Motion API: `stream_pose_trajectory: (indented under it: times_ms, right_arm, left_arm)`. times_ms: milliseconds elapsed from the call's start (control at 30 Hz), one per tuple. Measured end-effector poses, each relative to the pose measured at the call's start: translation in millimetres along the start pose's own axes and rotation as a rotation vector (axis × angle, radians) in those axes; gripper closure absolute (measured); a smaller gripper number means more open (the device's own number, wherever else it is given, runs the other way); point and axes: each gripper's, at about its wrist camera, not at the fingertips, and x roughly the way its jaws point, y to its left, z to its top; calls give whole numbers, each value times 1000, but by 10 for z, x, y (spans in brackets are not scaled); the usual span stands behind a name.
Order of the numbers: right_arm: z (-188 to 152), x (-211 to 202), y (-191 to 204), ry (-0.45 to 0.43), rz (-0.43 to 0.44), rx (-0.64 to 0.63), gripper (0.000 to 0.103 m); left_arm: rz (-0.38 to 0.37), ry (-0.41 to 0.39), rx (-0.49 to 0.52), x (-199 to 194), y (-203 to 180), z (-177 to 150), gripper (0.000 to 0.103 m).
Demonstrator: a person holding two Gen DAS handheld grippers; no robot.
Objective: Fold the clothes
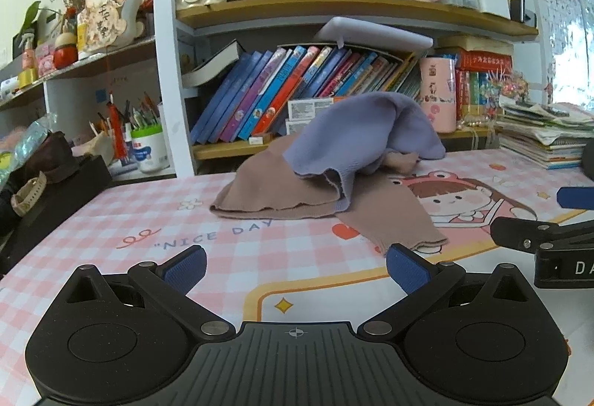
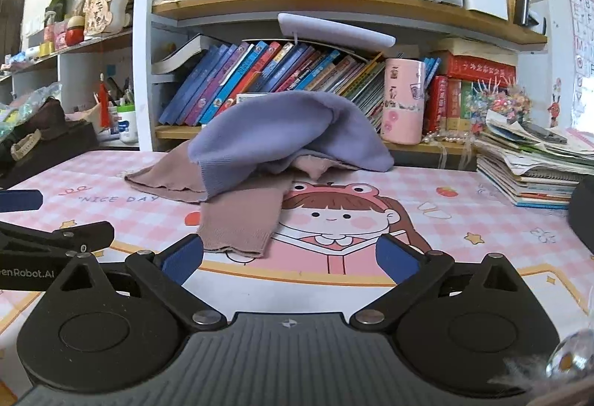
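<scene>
A bench (image 1: pixel 111 220) under a pink checked mat with a cartoon girl and the words "NICE DAY" fills the lower half of both views, with a crowded bookshelf (image 1: pixel 334 8) rising behind it at 12 o'clock. On the mat, toward the far edge, lies the clothes pile: a brown knit garment (image 1: pixel 267 183) spread mostly flat, its wavy hem facing the cameras, and a lavender knit garment (image 1: pixel 352 131) heaped over it in a soft dome, one ribbed edge drooping down at the front. From the pile a long brown sleeve (image 2: pixel 241 220) runs toward 6 o'clock in the right wrist view, its cuff ending just beyond the blue pads; in the left wrist view it slants toward 5 o'clock. The left gripper (image 1: pixel 295 266) hovers near the bench with jaws spread wide, holding nothing. The right gripper (image 2: pixel 289 259) is likewise released, jaws apart and empty, just short of the cuff.
</scene>
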Motion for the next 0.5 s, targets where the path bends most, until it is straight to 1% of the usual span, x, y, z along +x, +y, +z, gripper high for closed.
stream_pose_trajectory:
  times_ms: [133, 200, 267, 333, 433, 500]
  right_arm:
    - [1, 6, -36, 1, 4, 23, 2]
    - [-2, 23, -85, 12, 36, 66, 2]
    - [6, 62, -140, 33, 76, 129, 2]
    - [30, 120, -175, 55, 108, 176, 2]
    - [122, 245, -200, 78, 145, 198, 2]
    - [201, 357, -228, 90, 162, 207, 2]
  left_arm:
    - [6, -4, 1, -4, -5, 4, 0]
    - [6, -3, 9, 1, -18, 7, 0]
    - [-38, -6, 18, -2, -21, 5, 0]
    - [-97, -4, 37, 32, -5, 29, 0]
    - [-169, 2, 76, 110, 20, 85, 0]
    - [-182, 5, 83, 197, 55, 151, 0]
